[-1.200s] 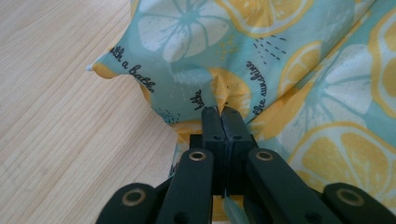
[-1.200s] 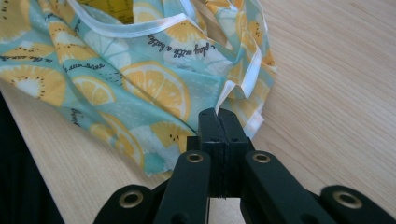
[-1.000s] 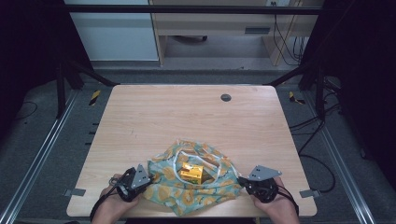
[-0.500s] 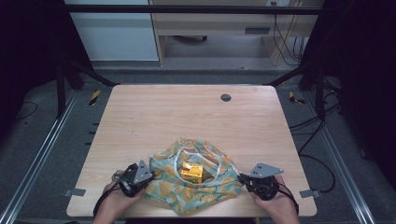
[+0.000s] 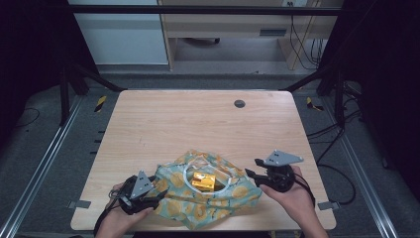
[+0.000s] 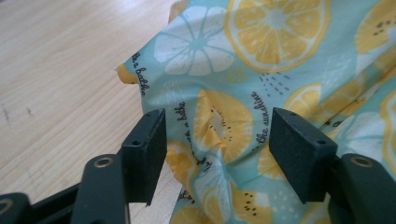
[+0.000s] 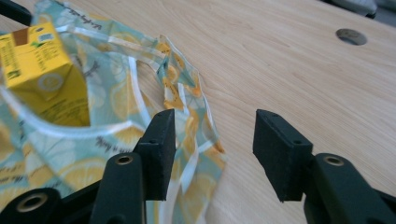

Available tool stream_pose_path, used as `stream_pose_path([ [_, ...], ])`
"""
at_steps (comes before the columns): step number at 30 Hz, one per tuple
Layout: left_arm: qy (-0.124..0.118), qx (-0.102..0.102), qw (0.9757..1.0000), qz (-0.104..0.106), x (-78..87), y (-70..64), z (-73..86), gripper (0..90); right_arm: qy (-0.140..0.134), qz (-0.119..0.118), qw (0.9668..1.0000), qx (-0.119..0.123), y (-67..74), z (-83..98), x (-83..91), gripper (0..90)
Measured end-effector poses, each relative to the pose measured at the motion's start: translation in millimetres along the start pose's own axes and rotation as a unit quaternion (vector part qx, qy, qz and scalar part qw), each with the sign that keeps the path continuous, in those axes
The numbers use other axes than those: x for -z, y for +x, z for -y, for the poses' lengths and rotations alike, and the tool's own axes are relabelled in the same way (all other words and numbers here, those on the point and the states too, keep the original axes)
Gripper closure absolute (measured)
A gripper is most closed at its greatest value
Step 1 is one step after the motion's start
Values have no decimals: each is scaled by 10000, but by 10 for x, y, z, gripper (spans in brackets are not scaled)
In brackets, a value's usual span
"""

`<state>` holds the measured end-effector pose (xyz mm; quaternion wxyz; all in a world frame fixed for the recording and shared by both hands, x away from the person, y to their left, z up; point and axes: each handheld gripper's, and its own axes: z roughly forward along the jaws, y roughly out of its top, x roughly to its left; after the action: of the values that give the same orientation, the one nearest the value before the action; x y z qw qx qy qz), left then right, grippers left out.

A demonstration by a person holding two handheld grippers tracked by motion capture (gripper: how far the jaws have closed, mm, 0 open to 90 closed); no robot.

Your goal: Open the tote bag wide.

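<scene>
- My left tongs point(image 5: 154, 194) sit at the 9 o'clock edge of the lemon-print cloth bag point(image 5: 208, 198); their jaws have just been opening and now stand spread, cloth between them but not pinched.
- My right tongs point(image 5: 251, 168) hover off the bag's 3 o'clock edge; jaws just opened, spread over bare worktop point(image 5: 198, 119).
- The bag lies at the worktop's 6 o'clock edge, a yellow carton point(image 5: 203, 181) inside its open mouth.

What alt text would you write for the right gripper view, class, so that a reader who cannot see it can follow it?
The right gripper has its two black jaws standing open and empty above a wooden table, beside the edge of a lemon-print cloth bag. A yellow carton sits in the bag's opening at upper left.
</scene>
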<state>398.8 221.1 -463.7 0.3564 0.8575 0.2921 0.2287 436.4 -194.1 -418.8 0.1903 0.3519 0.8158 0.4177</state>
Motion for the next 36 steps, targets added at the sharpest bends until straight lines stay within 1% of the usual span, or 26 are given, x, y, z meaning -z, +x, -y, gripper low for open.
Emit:
stream_pose_path([
  [1, -25, 2, 10000, -28, 18, -6, -4, 366, 0, 0, 10000, 0, 0, 0, 0, 508],
  [2, -45, -32, 10000, -75, 48, -12, -12, 359, 54, -35, 10000, -11, 1, -24, -39, 511],
  [4, -112, -11, 9999, -78, 74, -25, -27, 344, 206, -151, 9997, 0, 13, -80, -164, 517],
  [6, -143, -36, 9999, -65, 90, -35, -46, 333, 365, -177, 9992, 45, 33, -135, -263, 516],
  [8, -189, -16, 9998, -56, 108, -38, -64, 326, 504, -270, 9983, 96, 54, -177, -359, 507],
  [9, -246, 7, 9997, -50, 117, -41, -72, 325, 618, -331, 9975, 62, 59, -183, -407, 502],
  [11, -297, 32, 9995, -103, 147, -26, -93, 324, 797, -323, 9963, 77, 63, -175, -494, 501],
  [13, -386, 71, 9991, -147, 173, -1, -123, 325, 933, -377, 9949, -6, 54, -152, -565, 506],
  [15, -418, 60, 9989, -204, 196, 23, -154, 323, 1110, -497, 9925, -119, 53, -119, -617, 552],
  [16, -437, 65, 9988, -214, 206, 39, -177, 324, 1209, -523, 9912, -129, 59, -103, -633, 598],
  [18, -480, 62, 9986, -228, 221, 64, -224, 323, 1346, -581, 9891, -130, 70, -70, -648, 737],
  [19, -483, 58, 9985, -235, 221, 76, -251, 325, 1381, -585, 9886, -103, 74, -61, -644, 790],
  [20, -466, 42, 9986, -242, 217, 90, -280, 324, 1453, -582, 9876, -141, 81, -56, -638, 854],
  [21, -461, 33, 9987, -229, 210, 103, -310, 324, 1454, -570, 9877, -91, 78, -53, -629, 900],
  [23, -460, 27, 9987, -204, 191, 129, -377, 326, 1327, -502, 9899, -36, 72, -71, -602, 900],
  [24, -443, 9, 9989, -176, 177, 139, -418, 326, 1179, -446, 9920, 11, 77, -93, -581, 900],
  [26, -408, -15, 9991, -115, 136, 159, -508, 323, 790, -370, 9961, 125, 89, -163, -513, 900],
  [28, -369, -1, 9993, -8, 73, 181, -593, 320, 388, -316, 9986, 187, 118, -245, -438, 900],
  [30, -348, 71, 9993, 72, -18, 192, -670, 320, 114, -254, 9992, 303, 146, -322, -379, 900],
  [31, -270, 37, 9996, 25, -63, 209, -715, 322, 17, -231, 9990, 380, 163, -357, -355, 900],
  [32, -265, 74, 9996, 13, -93, 213, -740, 324, -124, -196, 9987, 465, 185, -397, -329, 900],
  [33, -226, 72, 9997, 39, -125, 223, -775, 324, -191, -200, 9984, 496, 197, -418, -317, 900],
  [35, -260, 251, 9993, 129, -174, 221, -849, 324, -259, -232, 9979, 550, 227, -462, -306, 900],
  [36, -269, 261, 9992, 149, -183, 217, -890, 324, -282, -235, 9977, 576, 235, -471, -308, 900],
])
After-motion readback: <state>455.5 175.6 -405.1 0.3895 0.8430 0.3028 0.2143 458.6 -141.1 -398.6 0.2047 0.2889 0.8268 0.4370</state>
